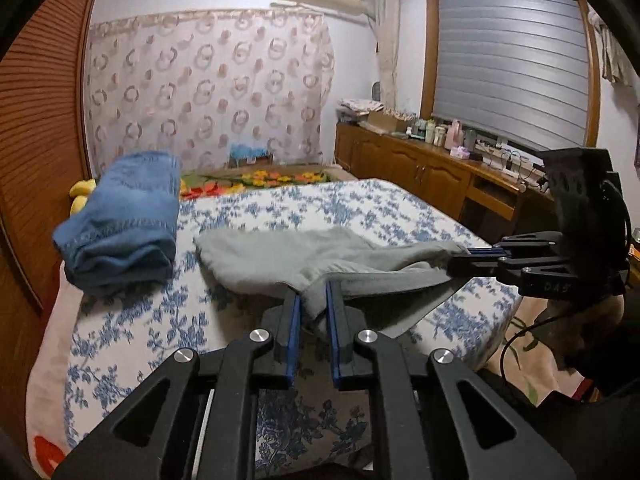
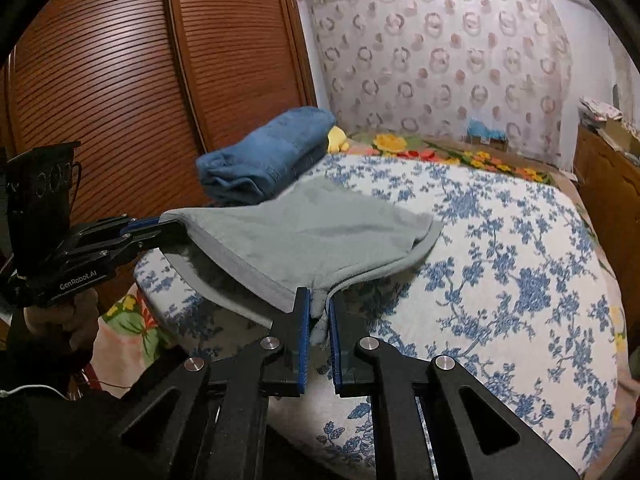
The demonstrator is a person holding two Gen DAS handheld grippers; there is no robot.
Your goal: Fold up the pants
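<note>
**Inspector:** Start with the garment. Where is it?

**Onlooker:** The grey pants (image 1: 304, 258) lie on the bed (image 1: 400, 208) at its near edge. The near hem hangs lifted between the two tools while the far part rests on the flowered cover. The left tool (image 1: 313, 300) is clenched on one corner of that hem. The right tool (image 2: 318, 304) is clenched on the other corner.

**Inspector:** Risks from here?

**Onlooker:** In my judgement, three. Each tool pinches only a small bunch of cloth, so a quick pull could slip a corner free. If one hand travels ahead of the other, the fold would land skewed. And the folded jeans (image 1: 120, 220) sit just beside the far left of the pants, so a long carry forward could drop the hem onto them.

**Inspector:** Count.

**Onlooker:** One pair of grey pants. One pair of blue jeans, already folded. Two tools, each held by a hand. One bed. One yellow soft toy (image 2: 338, 138) behind the jeans. One wardrobe (image 2: 120, 80) along the wall.
</note>
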